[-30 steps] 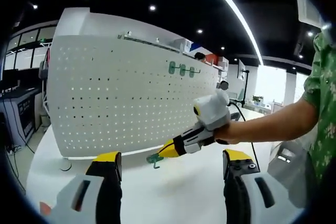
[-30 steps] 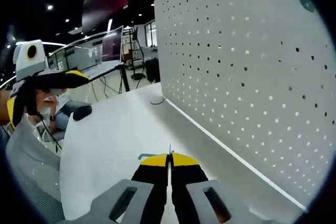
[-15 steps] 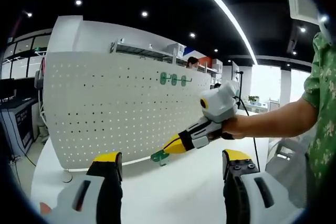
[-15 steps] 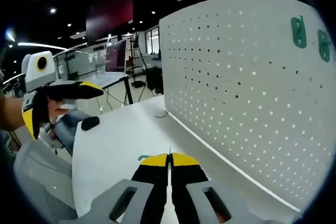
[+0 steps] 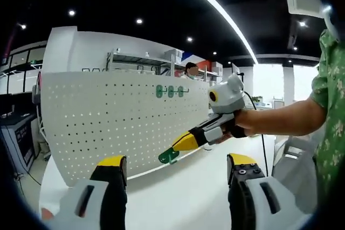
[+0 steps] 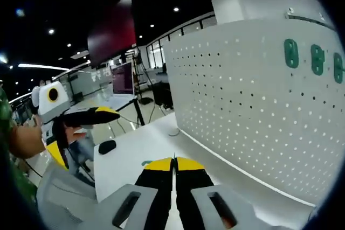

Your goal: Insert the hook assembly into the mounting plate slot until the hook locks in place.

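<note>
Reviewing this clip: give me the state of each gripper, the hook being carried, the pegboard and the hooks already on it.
Right gripper: shut on green hook, raised off table.
Green hook: held, not inserted.
Left gripper: open, empty.
Pegboard: upright on table.
Mounted hooks: three, seated near the pegboard's top edge.

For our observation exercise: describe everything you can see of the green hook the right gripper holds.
The hook is a small green piece, plastic by its look, pinched at one end in the shut yellow tips of the right gripper. It hangs in the air in front of the lower pegboard, above the table. In the right gripper view a green sliver shows beside the tips.
</note>
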Available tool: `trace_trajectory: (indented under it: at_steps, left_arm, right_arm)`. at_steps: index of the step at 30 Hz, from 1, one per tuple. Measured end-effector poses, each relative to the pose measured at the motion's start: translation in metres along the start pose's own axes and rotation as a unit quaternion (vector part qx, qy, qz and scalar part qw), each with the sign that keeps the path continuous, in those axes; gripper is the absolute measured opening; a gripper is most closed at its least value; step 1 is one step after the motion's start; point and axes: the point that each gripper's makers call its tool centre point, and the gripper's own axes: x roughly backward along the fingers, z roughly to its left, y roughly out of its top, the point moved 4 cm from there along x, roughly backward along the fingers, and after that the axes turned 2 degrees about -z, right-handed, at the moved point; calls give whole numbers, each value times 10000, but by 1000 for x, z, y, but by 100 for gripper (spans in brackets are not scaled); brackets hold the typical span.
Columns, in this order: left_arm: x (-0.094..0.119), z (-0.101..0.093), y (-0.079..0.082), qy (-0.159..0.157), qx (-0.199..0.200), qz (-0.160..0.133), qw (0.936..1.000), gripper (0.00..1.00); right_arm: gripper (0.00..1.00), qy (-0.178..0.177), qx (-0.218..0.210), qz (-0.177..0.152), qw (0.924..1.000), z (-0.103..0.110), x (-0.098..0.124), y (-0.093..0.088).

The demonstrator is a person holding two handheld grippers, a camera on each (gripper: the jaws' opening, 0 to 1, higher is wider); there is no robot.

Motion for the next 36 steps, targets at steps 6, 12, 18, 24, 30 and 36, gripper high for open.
trace_trajectory:
  at_steps: [6, 12, 18, 24, 30, 36]
  left_arm:
    - [1, -3, 8, -48, -135, -43, 9999, 77]
    - [2, -6, 17, -89, -259, -123, 9996, 75]
    - [5, -8, 25, -122, -399, -189, 9990, 74]
    - [7, -13, 32, -224, -549, -225, 9980, 69]
    - [8, -19, 35, -358, -738, -204, 9964, 61]
    - [7, -21, 37, -432, -911, -194, 9947, 53]
  right_arm:
    - [0, 179, -259, -156, 9994, 10, 11, 14]
    - [0, 425, -645, -294, 9966, 19, 20, 26]
    - [0, 720, -965, -402, 9919, 30, 30, 40]
    - [0, 1018, -1195, -408, 9868, 40, 38, 50]
    - [0, 1227, -1436, -363, 9813, 46, 41, 52]
    - [0, 1374, -1524, -230, 9784, 51, 41, 50]
